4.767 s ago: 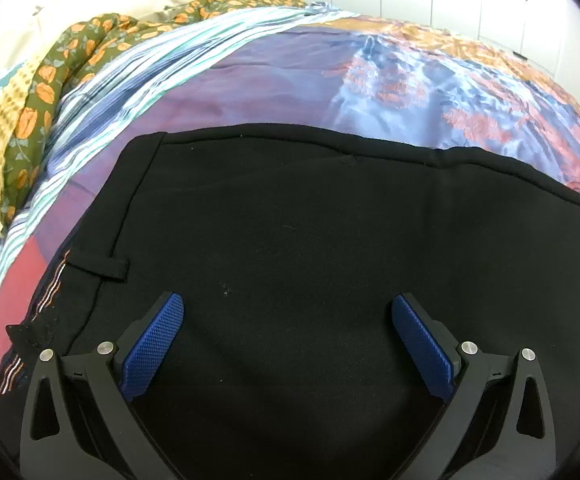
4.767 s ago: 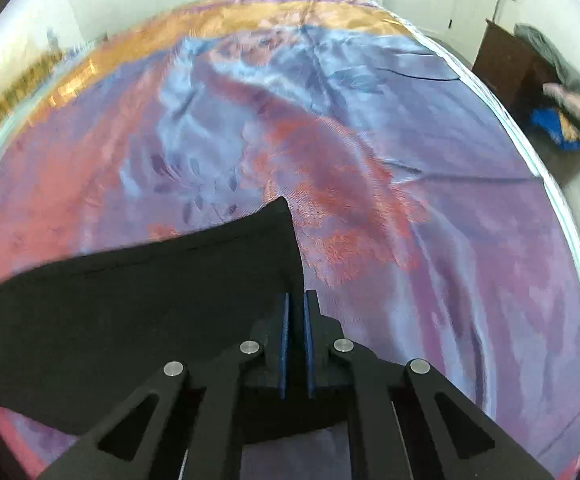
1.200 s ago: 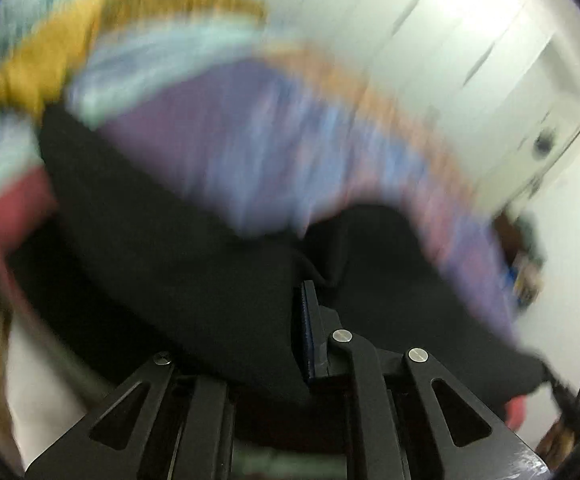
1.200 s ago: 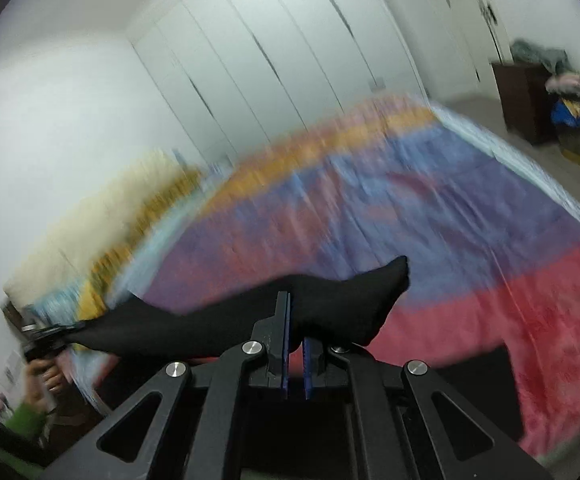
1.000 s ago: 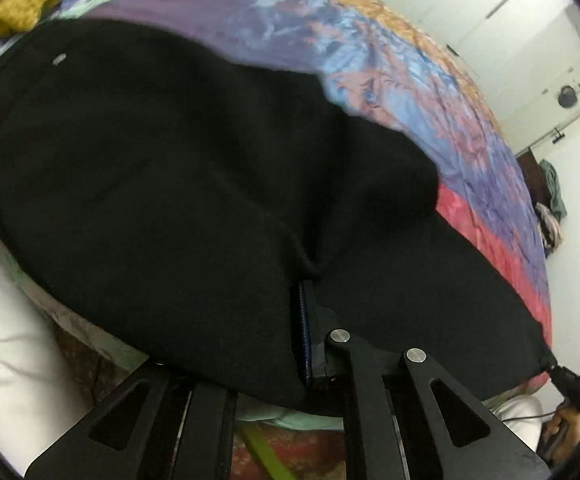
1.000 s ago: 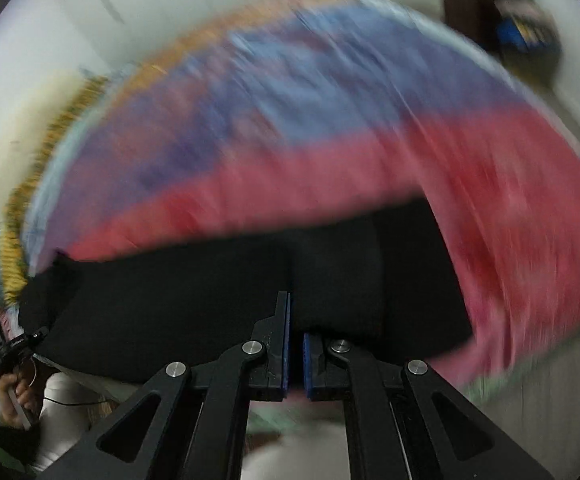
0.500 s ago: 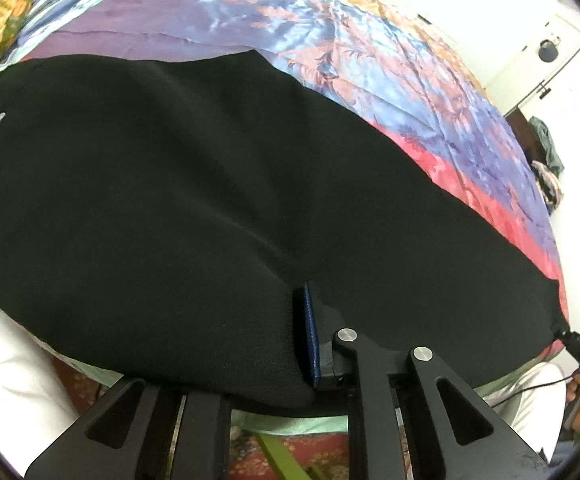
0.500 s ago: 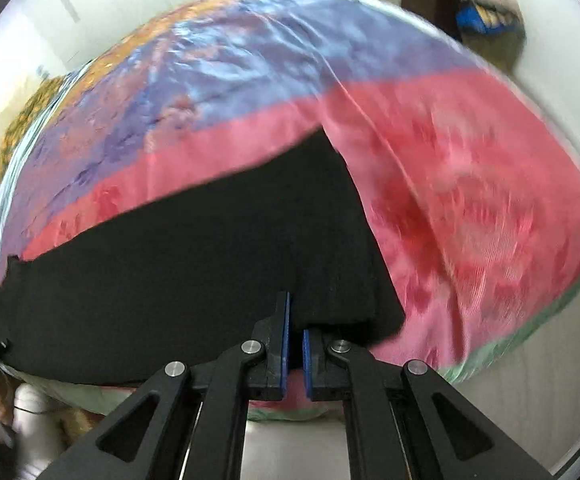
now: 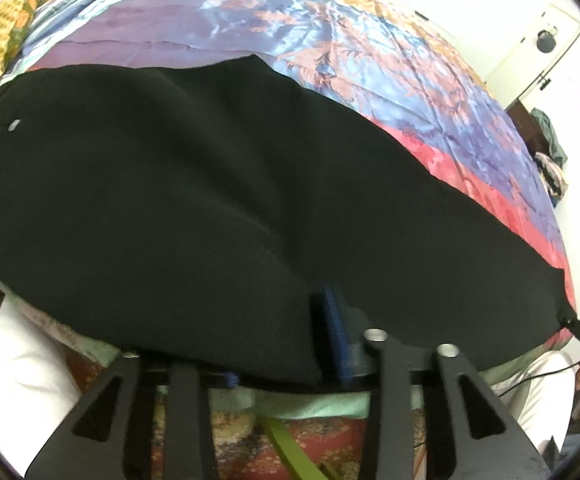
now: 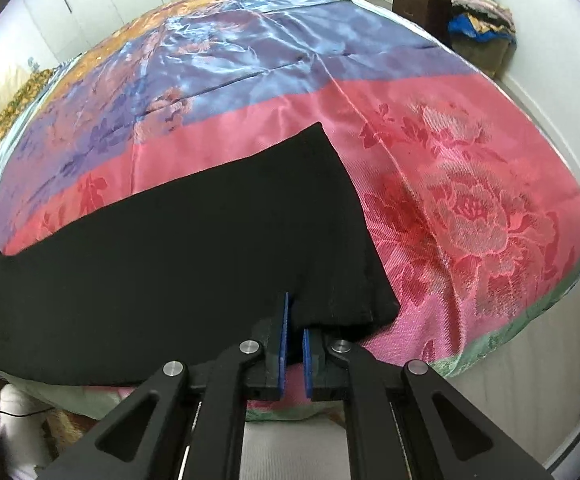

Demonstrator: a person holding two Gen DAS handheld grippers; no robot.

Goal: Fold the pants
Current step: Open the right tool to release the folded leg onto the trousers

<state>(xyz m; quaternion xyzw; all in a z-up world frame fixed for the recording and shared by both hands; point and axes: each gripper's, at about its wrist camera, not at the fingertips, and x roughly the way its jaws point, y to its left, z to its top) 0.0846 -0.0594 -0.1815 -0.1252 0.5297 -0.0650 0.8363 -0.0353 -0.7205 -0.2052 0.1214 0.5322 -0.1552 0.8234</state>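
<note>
While the black pants (image 9: 194, 200) lie flat along the near edge of the bed, on the satin bedspread (image 10: 450, 184), each claw sits at one end of the long strip. In left wrist view the left gripper (image 9: 282, 344) has its jaws opening; the cloth edge drapes over the left finger and only the right blue pad (image 9: 336, 336) shows, with the near hem between the jaws but prob. no longer pressed. In right wrist view the right gripper (image 10: 293, 344) is pressed almost together and pinches the near corner of the leg hem.

Long axis of the pants runs left-right, parallel to the bed's near edge. Waist end, w/ a small button (image 9: 14, 124), points to the left gripper's side; hem end points to the right gripper's side, over the pink floral part of the spread. So the garment lies ahead of and between both claws, one lengthwise fold seems done already.

Next fold is most likely hem toward waist, along this long axis. The right gripper is nearer to the hem and has it in grip, so it looks best placed to carry it across.
</note>
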